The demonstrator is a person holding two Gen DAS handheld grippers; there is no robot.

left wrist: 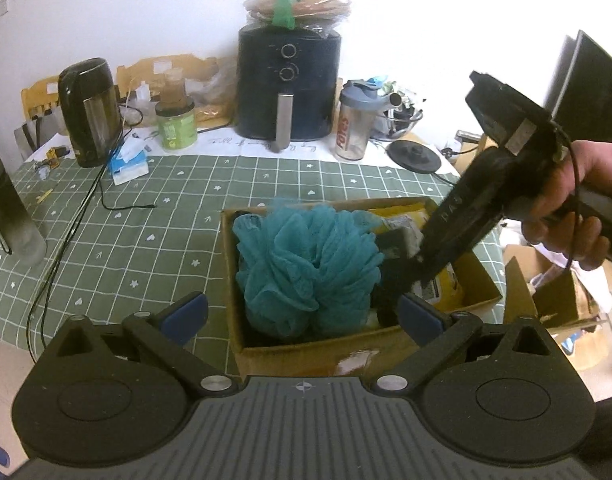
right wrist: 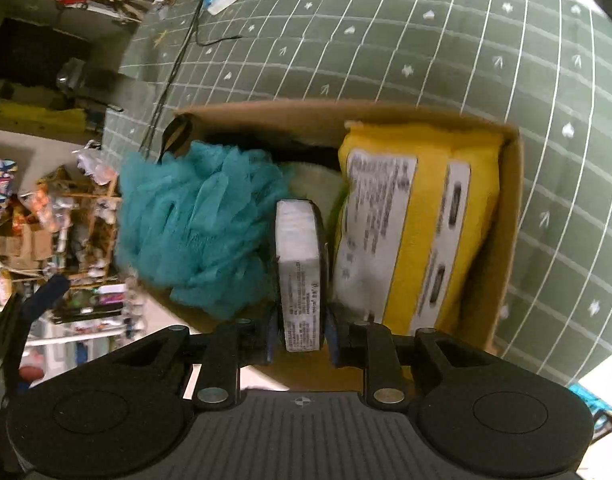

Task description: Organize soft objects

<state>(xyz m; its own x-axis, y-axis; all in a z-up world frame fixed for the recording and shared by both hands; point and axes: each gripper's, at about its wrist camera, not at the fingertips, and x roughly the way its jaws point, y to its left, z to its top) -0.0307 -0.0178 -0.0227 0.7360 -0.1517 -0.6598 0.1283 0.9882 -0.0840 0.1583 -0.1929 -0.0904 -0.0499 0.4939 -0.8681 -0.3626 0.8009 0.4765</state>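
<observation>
Right gripper (right wrist: 300,336) clamped on slim white packet (right wrist: 297,264), packet upright, poised in gap between teal bath pouf (right wrist: 197,224) and yellow pack (right wrist: 418,232) inside cardboard box (right wrist: 506,216) on bench. Left gripper (left wrist: 301,316) wide apart, empty, hovering at box's near wall. Judgement: slot packet straight down gap, keep it vertical. Watch pouf mesh snagging fingers. Release only once packet seated; left could press pouf aside.

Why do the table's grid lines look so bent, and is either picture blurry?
Right wrist view: the fisheye lens bows the tablecloth grid, and the yellow pack print is smeared. Left wrist view: sharper, but the wall glares white.
</observation>
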